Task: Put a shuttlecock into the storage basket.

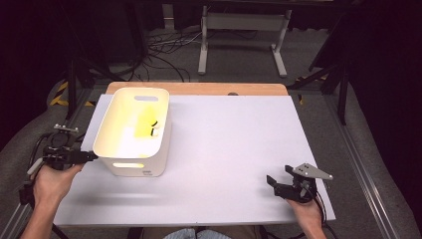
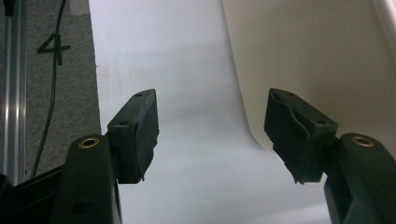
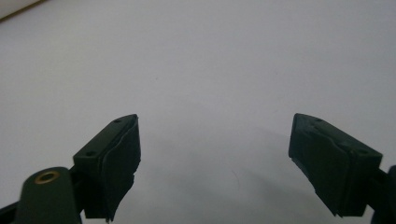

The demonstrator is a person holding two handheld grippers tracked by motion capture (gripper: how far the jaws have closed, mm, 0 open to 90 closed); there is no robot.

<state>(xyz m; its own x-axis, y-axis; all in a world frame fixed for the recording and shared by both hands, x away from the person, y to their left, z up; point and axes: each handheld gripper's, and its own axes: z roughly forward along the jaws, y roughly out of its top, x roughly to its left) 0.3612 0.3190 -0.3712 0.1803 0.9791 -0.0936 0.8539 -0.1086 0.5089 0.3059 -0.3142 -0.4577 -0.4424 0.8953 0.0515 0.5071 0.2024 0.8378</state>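
Here, the white table (image 1: 224,149) carries a white bin (image 1: 133,132) on its left half, long axis running near to far, with something yellow (image 1: 145,123) lying inside. Your left gripper (image 1: 89,157) sits just off the bin's near-left corner, much nearer than the other; in the left gripper view the bin wall (image 2: 317,56) rises just right of its jaws, which stand open on nothing. Your right gripper (image 1: 278,179) rests well apart at the near right, jaws spread wide and empty.

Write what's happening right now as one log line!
left gripper: open, beside white plastic tub | right gripper: open, over white table | tub: something yellow inside
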